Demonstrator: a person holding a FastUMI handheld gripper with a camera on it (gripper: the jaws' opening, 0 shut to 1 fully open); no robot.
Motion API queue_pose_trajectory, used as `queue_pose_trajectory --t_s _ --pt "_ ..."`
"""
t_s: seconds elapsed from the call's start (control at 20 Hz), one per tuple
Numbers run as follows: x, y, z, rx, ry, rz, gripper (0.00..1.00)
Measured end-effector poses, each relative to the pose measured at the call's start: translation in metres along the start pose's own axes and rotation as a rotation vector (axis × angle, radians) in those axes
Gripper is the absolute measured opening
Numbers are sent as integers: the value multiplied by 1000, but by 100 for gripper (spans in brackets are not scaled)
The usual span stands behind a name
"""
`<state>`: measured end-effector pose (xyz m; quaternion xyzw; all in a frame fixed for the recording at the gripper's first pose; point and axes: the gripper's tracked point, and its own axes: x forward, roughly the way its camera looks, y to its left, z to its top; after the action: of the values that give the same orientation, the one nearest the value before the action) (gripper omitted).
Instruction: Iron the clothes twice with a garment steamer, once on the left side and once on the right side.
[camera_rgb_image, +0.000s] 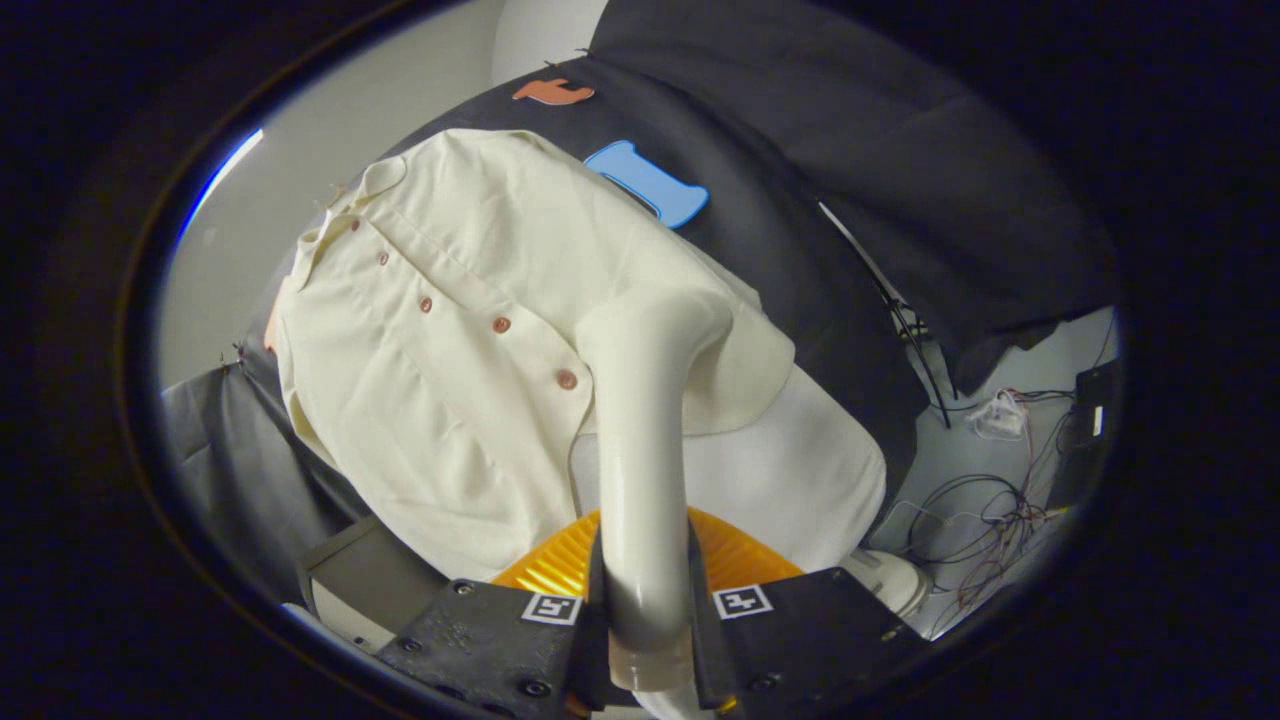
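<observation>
Gripper view shows the claw (645, 620) clamped on the steamer (645, 440) handle, its head pressed against the hanging shirt (450, 330) just beside the button row, probably so steam reaches the cloth directly.

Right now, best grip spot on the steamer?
Keep the one in use: the gripper is shut on the steamer at the straight lower handle, one finger per side. That section is round and even, while the top bends toward the shirt. Come from the base end, along the handle.
</observation>
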<state>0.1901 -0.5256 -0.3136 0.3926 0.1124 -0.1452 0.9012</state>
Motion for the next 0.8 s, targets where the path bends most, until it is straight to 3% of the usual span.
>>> queue_pose_trajectory --t_s 0.35,0.8 --pt "-67 42 1 -51 -3 21 33" --pt "-166 198 -27 -164 -22 203 33"
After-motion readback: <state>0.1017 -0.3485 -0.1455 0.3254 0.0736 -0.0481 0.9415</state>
